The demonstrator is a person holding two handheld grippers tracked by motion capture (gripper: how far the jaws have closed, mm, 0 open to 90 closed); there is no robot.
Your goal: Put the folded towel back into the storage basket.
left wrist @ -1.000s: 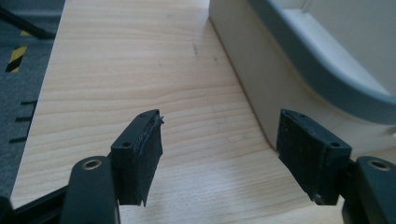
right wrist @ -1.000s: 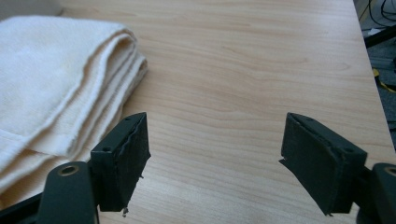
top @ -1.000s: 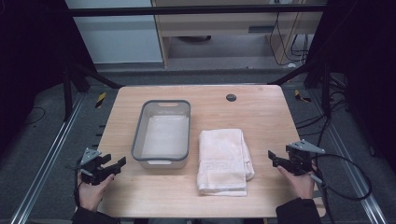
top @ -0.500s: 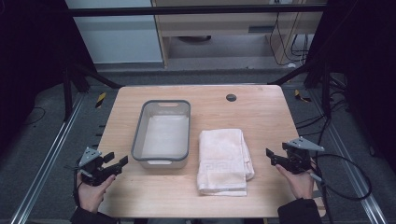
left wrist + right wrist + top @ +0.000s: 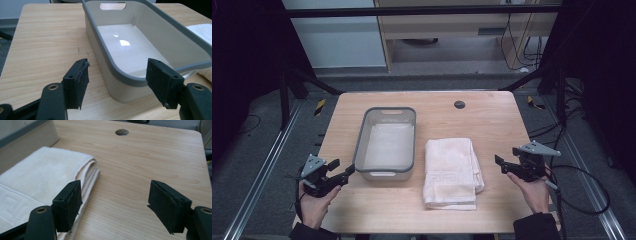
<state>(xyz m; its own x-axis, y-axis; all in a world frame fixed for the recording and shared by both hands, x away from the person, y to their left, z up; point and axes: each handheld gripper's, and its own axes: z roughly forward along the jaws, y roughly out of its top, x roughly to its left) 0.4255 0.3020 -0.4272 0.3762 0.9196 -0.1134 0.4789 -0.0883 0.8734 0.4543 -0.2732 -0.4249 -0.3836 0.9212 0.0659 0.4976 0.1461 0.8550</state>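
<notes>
The wooden table point(image 5: 492, 120) fills the middle of the high view, pale grain running side to side. On it, a little toward nine o'clock from the table's centre, sits the grey plastic tub point(image 5: 387, 143), upright, long axis running from six to twelve, a handle slot cut in its far wall and its pale floor bare and shiny in the left gripper view. Just beside it at three o'clock lies the folded cream towel point(image 5: 453, 172), flat on the wood, a woven key-pattern band across its near end, near the tub but whether the two touch I cannot tell. Down at the table's seven o'clock corner, the left gripper point(image 5: 346, 172) is held low in the person's left hand point(image 5: 314, 207), jaws spread wide and gripping nothing; in its own view the tub's near corner sits right between the two pads, neither pad touching it. Over at four o'clock, the right gripper point(image 5: 499, 162) rests in the right hand point(image 5: 532, 192), jaws likewise released and bare, pointing toward the towel; in the right gripper view the towel's folded edge lies just past the left-side pad. Up near twelve o'clock, a small round cable hole point(image 5: 459, 104) dots the tabletop.
</notes>
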